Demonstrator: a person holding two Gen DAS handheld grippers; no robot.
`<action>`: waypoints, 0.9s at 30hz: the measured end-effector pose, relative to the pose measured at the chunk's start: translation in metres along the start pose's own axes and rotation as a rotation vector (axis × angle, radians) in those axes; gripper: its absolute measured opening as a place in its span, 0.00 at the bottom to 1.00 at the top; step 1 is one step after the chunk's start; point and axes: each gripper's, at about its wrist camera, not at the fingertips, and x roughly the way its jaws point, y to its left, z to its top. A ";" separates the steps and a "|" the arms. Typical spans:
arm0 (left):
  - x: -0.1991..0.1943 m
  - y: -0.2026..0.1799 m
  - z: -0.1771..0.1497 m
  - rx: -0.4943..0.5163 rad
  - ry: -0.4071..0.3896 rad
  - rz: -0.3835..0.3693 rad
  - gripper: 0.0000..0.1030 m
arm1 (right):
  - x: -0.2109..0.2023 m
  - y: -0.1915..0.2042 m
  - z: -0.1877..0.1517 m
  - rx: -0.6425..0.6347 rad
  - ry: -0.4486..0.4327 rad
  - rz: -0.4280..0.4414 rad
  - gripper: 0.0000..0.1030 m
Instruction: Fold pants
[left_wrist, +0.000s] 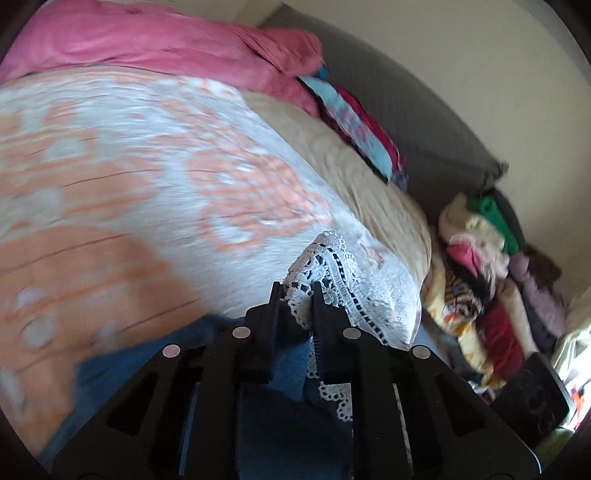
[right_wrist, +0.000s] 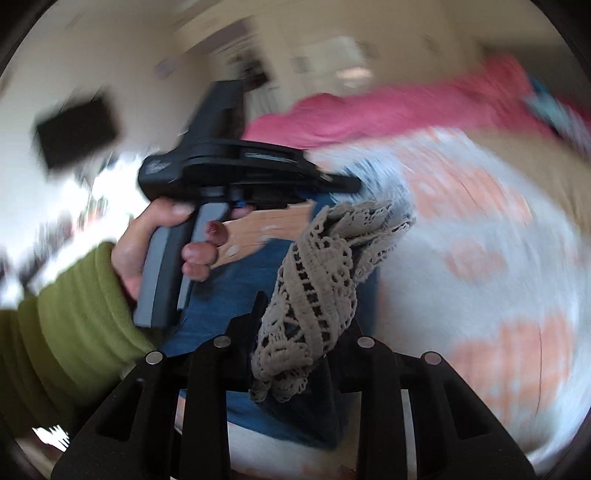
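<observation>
The pants are blue denim (left_wrist: 284, 373) with a white lace hem (left_wrist: 325, 258). In the left wrist view my left gripper (left_wrist: 295, 291) is shut on that lace edge, and the denim hangs below the fingers. In the right wrist view my right gripper (right_wrist: 295, 325) is shut on a bunched strip of lace hem (right_wrist: 314, 280), which hides its right finger. Blue denim (right_wrist: 240, 295) stretches from there toward the left gripper (right_wrist: 347, 182). A hand (right_wrist: 159, 236) in a green sleeve (right_wrist: 74, 314) holds the left gripper. Both views are blurred.
Under the pants lies a white bedspread with an orange pattern (left_wrist: 147, 166) (right_wrist: 480, 258). A pink blanket (left_wrist: 147, 40) and a beige pillow (left_wrist: 351, 177) sit at the back. A pile of mixed clothes (left_wrist: 487, 266) lies beside the bed at the right, near a black box (left_wrist: 532, 395).
</observation>
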 end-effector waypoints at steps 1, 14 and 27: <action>-0.011 0.008 -0.004 -0.023 -0.016 0.012 0.15 | 0.011 0.026 0.002 -0.105 0.027 -0.016 0.27; -0.105 0.090 -0.073 -0.344 -0.177 0.064 0.75 | 0.067 0.108 -0.060 -0.454 0.128 -0.040 0.43; -0.072 0.093 -0.075 -0.347 -0.103 0.169 0.12 | 0.064 0.111 -0.052 -0.416 0.130 -0.004 0.23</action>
